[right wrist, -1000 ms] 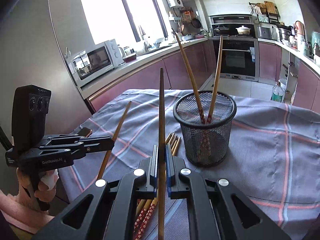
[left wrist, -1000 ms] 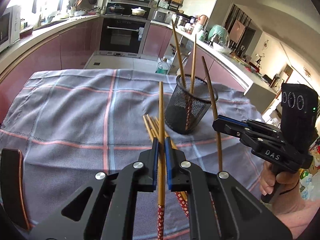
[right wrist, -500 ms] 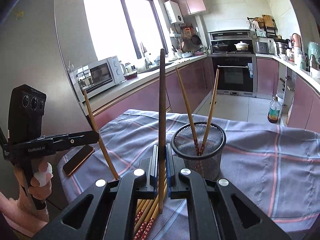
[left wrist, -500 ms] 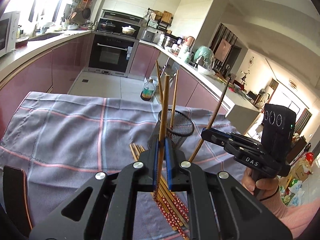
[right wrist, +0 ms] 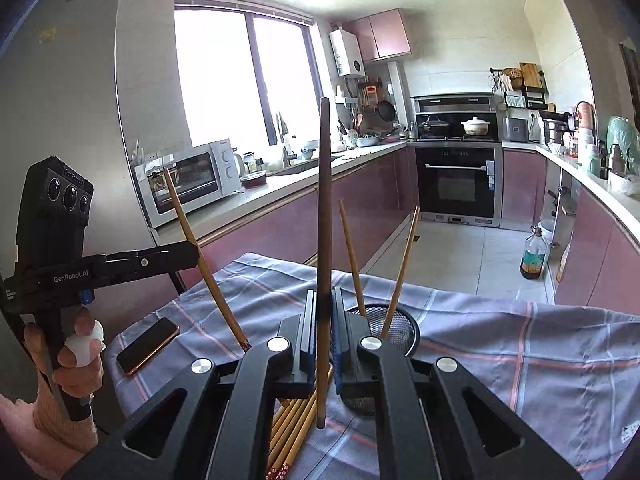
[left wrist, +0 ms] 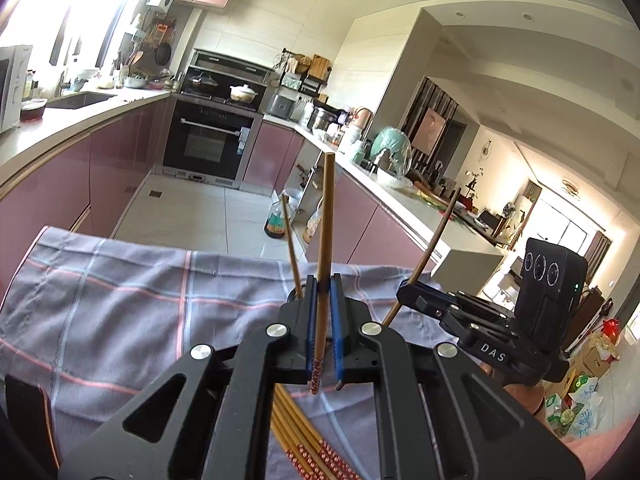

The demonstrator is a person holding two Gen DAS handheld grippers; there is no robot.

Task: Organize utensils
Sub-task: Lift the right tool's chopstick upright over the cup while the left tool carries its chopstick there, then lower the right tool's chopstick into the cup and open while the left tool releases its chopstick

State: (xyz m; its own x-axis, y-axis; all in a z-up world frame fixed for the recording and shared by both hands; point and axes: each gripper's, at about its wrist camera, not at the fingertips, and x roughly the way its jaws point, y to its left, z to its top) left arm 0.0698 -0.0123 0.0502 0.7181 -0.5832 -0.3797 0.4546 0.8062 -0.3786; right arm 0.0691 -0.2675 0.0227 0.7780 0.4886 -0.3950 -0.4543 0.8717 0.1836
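Left hand-held gripper (left wrist: 320,304) pinches chopstick (left wrist: 323,240) upright; right hand-held gripper (right wrist: 320,320) pinches another (right wrist: 323,220), both tips-up for dropping into mesh cup (right wrist: 400,328). Rest lie bundled on bench (right wrist: 520,360).

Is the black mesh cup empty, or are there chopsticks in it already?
Not empty. Two chopsticks stand inside the mesh cup, leaning apart with their tips sticking up above the rim. More chopsticks lie on the cloth beside it.

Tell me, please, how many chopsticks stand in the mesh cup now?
2. Both stand in the black mesh cup: one chopstick leans left, the other chopstick leans right. The right gripper hides most of the cup, so a shorter one could be hidden.
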